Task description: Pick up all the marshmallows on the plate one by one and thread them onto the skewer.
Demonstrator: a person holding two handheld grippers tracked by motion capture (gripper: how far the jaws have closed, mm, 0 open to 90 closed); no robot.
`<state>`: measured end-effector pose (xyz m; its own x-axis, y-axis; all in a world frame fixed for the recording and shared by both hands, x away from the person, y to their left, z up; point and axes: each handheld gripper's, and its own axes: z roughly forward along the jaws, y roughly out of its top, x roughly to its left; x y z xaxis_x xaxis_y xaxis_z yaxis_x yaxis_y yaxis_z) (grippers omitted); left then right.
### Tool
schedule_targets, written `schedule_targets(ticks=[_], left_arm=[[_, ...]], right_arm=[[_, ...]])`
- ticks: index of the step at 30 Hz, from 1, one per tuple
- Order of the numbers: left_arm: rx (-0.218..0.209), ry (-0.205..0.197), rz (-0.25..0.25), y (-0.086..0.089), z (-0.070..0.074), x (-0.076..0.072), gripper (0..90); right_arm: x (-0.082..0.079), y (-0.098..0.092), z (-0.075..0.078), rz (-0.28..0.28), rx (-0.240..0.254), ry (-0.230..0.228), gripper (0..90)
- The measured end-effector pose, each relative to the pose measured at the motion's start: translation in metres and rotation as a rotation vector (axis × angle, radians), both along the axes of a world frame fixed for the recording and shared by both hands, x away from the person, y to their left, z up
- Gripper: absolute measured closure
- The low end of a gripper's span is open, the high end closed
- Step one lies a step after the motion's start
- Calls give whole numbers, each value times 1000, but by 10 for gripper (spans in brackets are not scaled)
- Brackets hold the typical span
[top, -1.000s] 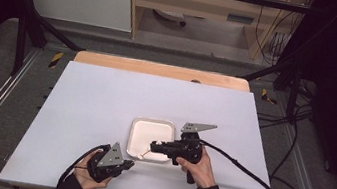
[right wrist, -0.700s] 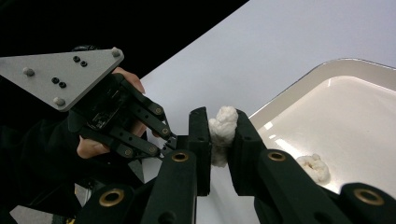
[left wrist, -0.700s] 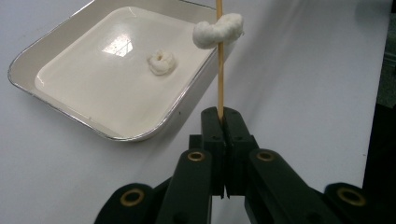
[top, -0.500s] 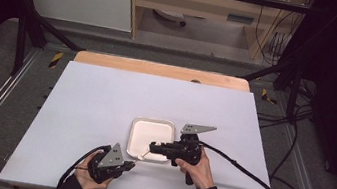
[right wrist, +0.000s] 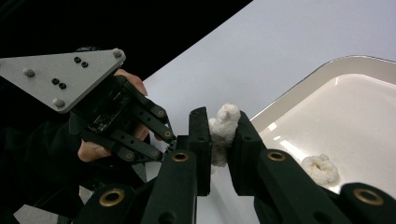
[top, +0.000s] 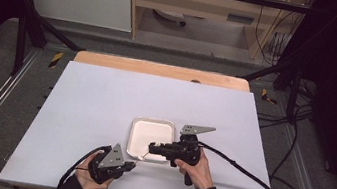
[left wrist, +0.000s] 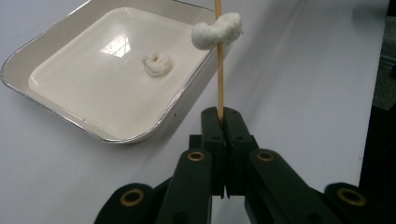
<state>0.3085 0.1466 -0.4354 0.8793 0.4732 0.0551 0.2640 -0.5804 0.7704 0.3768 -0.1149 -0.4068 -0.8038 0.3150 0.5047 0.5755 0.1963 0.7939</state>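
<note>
Two white, puffy pieces are in play: one piece on the skewer (left wrist: pixel 218 29), held just past the near rim of the tray (left wrist: pixel 28 60), and a loose piece (left wrist: pixel 157 63) lying on the tray floor. The left tool (left wrist: pixel 223 114) is closed tight on the lower end of the thin wooden skewer (left wrist: pixel 219 74), which stands up from its jaws. The right tool (right wrist: pixel 219 133) is closed on a white piece (right wrist: pixel 223 128), pads pressing its sides, just beside the tray rim (right wrist: pixel 299 84) and near the left tool (right wrist: pixel 170 140). Judged by their lumpy, airy look, the pieces are light, soft and easily crushed; a light pinch across the broadest part seems advisable. The skewer looks stiff but slender and liable to snap or pivot, so a hold low on the shaft suits it. The tray sits on the white worktop (top: pixel 105 95). No brand, label or legible writing is found.
</note>
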Motion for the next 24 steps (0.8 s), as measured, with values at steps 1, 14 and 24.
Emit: schedule_targets(ticks=[1, 14, 24], left_arm=[[-1, 1, 0, 0, 0, 0, 889], [-17, 9, 9, -2, 0, 0, 889], [-11, 15, 14, -2, -1, 1, 889]], right_arm=[[0, 0, 0, -1, 1, 0, 816], [-1, 0, -2, -8, 10, 1, 816], [-1, 2, -4, -11, 7, 4, 817]])
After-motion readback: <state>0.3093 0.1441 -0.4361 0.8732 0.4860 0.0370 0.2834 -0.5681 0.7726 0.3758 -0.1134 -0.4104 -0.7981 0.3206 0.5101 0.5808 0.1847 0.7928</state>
